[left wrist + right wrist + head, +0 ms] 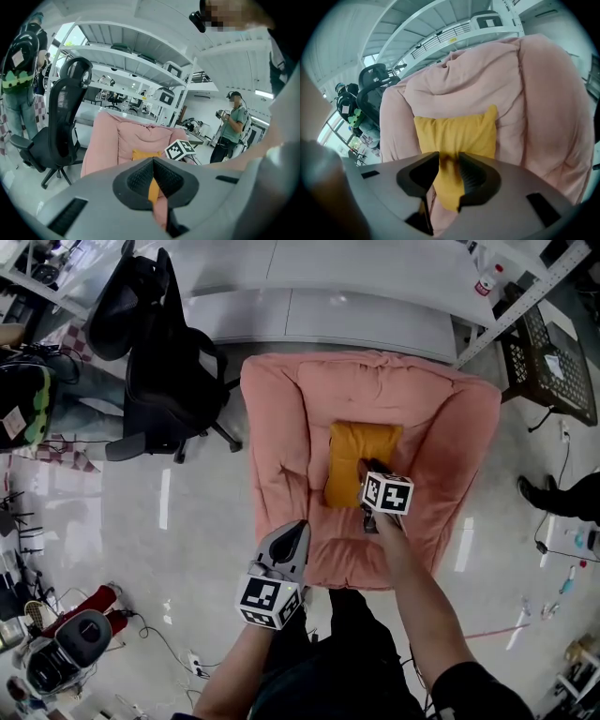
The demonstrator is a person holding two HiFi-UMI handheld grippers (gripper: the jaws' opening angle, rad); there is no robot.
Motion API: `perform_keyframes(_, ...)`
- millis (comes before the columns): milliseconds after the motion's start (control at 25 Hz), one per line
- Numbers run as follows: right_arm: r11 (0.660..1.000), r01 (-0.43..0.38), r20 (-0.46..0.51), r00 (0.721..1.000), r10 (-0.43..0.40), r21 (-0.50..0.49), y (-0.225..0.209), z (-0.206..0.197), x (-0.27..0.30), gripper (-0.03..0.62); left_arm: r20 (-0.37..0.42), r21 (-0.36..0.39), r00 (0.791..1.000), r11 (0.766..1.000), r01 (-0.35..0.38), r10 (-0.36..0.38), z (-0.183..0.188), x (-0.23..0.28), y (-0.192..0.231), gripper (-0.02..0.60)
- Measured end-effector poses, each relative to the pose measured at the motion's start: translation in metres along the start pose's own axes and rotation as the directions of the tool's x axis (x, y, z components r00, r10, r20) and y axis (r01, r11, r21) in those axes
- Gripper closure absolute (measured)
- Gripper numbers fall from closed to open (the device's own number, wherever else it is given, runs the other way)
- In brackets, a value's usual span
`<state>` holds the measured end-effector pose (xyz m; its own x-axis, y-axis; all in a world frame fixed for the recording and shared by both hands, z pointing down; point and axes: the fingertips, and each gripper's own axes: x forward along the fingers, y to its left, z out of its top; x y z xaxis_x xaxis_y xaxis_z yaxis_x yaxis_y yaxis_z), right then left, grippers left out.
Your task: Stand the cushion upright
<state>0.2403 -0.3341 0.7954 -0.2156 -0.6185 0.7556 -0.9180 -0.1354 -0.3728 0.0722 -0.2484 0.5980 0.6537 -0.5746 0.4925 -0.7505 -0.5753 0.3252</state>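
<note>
A yellow cushion (361, 460) leans upright against the backrest of a pink padded armchair (281, 427), resting on its seat. My right gripper (368, 470) is at the cushion's lower edge. In the right gripper view the jaws (449, 161) stand apart, with the lower corner of the cushion (454, 136) hanging loosely between the pads. My left gripper (298, 529) hovers at the seat's front edge, short of the cushion. Its jaws (153, 168) are together, leaving only a thin slit through which the cushion (140, 154) and pink seat show.
A black office chair (169, 371) stands close to the armchair's left side. A white bench (356, 296) runs behind it and a black crate (553, 362) sits at the back right. Cables and gear (66, 643) lie on the floor at left. A person (232, 126) stands at right.
</note>
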Motion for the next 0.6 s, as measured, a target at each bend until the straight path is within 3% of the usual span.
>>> perform_keyframes(120,1.000,-0.005,0.010,1.000,0.005,-0.025,0.004,0.000,-0.010,0.470,-0.009,0.001,1.000,1.000,0.006,-0.006,-0.004,0.003,-0.003,0.575)
perform_keyframes(360,0.997,-0.009,0.037,0.999,0.012,-0.074,0.014,0.000,-0.046,0.574,-0.009,0.009,1.000,1.000,0.017,-0.017,0.002,0.003,-0.007,0.575)
perform_keyframes(600,0.995,-0.026,0.087,0.996,0.034,-0.098,0.037,-0.002,-0.095,0.587,-0.012,0.015,0.999,0.999,0.040,-0.039,0.014,-0.013,-0.008,0.575)
